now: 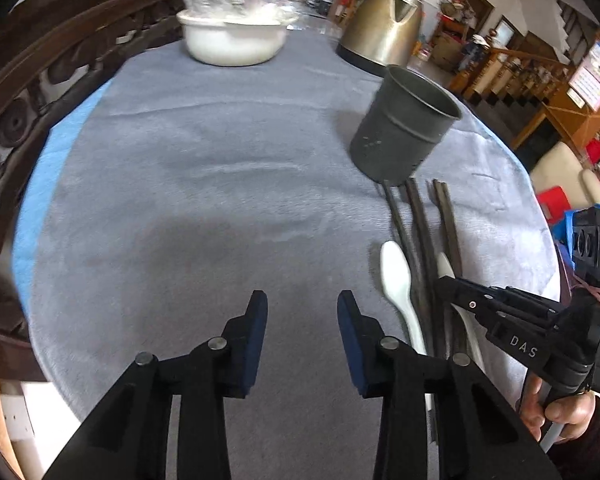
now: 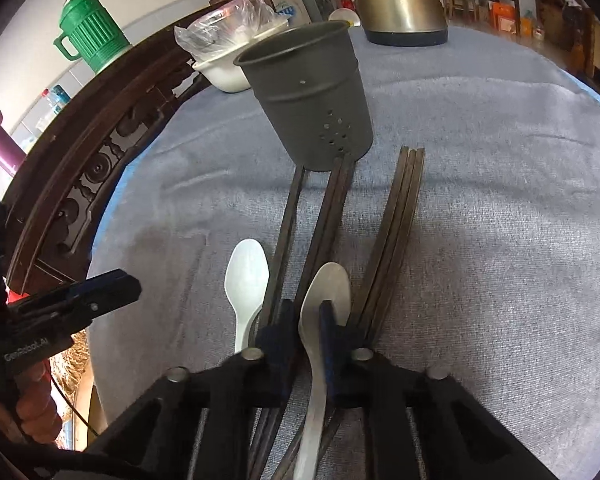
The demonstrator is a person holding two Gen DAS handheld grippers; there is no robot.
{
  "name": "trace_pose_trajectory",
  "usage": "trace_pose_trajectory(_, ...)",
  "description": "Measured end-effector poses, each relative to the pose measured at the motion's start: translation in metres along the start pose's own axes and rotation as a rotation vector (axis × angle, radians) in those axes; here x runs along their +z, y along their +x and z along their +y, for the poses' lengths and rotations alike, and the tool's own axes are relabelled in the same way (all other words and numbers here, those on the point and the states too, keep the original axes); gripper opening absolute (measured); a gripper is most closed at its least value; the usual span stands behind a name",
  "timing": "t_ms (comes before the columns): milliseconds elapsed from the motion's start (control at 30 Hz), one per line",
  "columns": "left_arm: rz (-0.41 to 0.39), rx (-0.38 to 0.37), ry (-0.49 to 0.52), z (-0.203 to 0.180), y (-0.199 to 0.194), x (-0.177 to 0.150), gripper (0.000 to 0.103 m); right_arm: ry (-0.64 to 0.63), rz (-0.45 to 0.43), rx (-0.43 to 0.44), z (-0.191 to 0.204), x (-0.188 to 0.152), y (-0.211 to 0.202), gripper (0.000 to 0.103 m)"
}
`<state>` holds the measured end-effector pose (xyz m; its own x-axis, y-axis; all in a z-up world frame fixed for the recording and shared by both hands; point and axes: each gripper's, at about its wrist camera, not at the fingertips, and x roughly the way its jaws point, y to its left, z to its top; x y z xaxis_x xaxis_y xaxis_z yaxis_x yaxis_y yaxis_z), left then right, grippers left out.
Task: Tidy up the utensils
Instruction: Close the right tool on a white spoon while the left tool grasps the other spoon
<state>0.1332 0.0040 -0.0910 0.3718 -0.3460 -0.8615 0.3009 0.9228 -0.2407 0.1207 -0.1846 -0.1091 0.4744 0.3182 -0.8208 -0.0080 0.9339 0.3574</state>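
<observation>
A grey metal utensil cup (image 1: 404, 126) stands upright on the grey cloth, also in the right wrist view (image 2: 308, 96). Several dark chopsticks (image 2: 392, 232) lie in front of it, also in the left wrist view (image 1: 418, 232). A white spoon (image 2: 246, 280) lies to their left (image 1: 398, 280). A second pale spoon (image 2: 326, 300) lies among the chopsticks. My right gripper (image 2: 306, 320) has its jaws narrowly apart around this spoon's neck. My left gripper (image 1: 302, 312) is open and empty over bare cloth, left of the utensils.
A brass-coloured kettle (image 1: 384, 24) and a white bowl (image 1: 232, 40) with a plastic-wrapped dish stand at the table's far end. A carved dark wooden rail (image 1: 28, 96) runs along the left edge. A green jug (image 2: 88, 36) stands beyond it.
</observation>
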Motion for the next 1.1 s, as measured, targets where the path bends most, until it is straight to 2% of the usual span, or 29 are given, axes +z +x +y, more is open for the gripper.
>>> trace_pose_trajectory(200, 0.033, -0.071, 0.054, -0.021, 0.022, 0.015, 0.038, 0.062, -0.015, 0.048, -0.016, 0.004, -0.007, 0.004)
trace_pose_trajectory(300, 0.058, -0.085, 0.065, -0.031, 0.036, 0.021, 0.037, 0.115, -0.045, 0.111, -0.029, 0.005, -0.019, 0.004)
trace_pose_trajectory(533, 0.094, -0.108, 0.083, -0.045, 0.065, 0.028, 0.015, 0.186, -0.118, 0.191, -0.053, 0.005, -0.041, 0.004)
trace_pose_trajectory(600, 0.076, -0.112, 0.09, -0.049, 0.066, 0.03, 0.009, 0.19, -0.138, 0.204, -0.057, 0.005, -0.045, 0.004)
trace_pose_trajectory(733, 0.068, -0.123, 0.103, -0.053, 0.071, 0.031, 0.005, 0.193, -0.165, 0.216, -0.058, 0.008, -0.051, 0.004)
trace_pose_trajectory(900, 0.037, -0.117, 0.102, -0.05, 0.064, 0.034, 0.004, 0.205, -0.141, 0.207, -0.062, 0.011, -0.045, 0.004)
trace_pose_trajectory(967, 0.02, -0.119, 0.099, -0.047, 0.058, 0.034, 0.004, 0.197, -0.128, 0.203, -0.063, 0.012, -0.042, 0.007)
trace_pose_trajectory(1100, 0.003, -0.108, 0.092, -0.037, 0.049, 0.035, 0.004, 0.164, -0.048, 0.152, -0.053, 0.018, -0.029, 0.009)
